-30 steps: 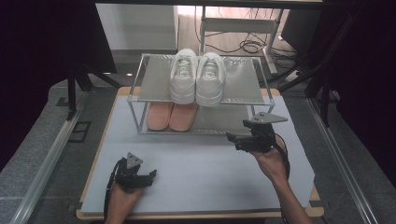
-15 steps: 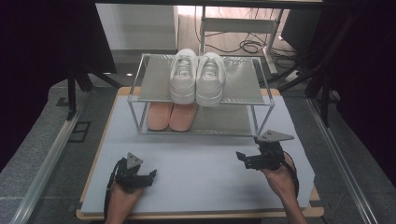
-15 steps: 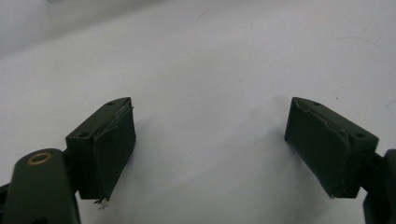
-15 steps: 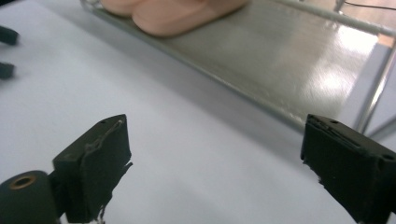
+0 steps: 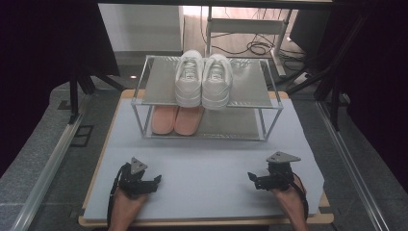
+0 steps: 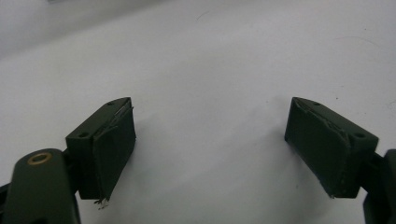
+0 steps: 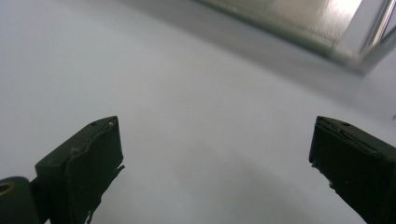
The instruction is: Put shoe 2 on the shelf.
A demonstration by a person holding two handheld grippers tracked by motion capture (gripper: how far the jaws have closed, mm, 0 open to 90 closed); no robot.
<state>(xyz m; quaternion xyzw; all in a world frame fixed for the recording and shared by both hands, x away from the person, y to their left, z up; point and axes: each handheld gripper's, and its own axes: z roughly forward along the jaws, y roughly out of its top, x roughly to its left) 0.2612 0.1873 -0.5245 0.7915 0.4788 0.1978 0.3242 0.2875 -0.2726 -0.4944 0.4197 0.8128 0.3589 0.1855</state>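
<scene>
Two grippers low over a grey mat, in front of a shoe rack.
Left gripper (image 5: 155, 180) and right gripper (image 5: 252, 179) both gape, jaws wide apart and empty, near the mat's (image 5: 207, 168) front edge. White shoes (image 5: 202, 80) sit on the rack's (image 5: 144, 130) top shelf; pink insoles (image 5: 175, 120) lie below, well apart from both grippers.

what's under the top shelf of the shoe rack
A pair of orange-pink shoes sits on the lower shelf, their backs hidden beneath the top shelf and white sneakers.
</scene>
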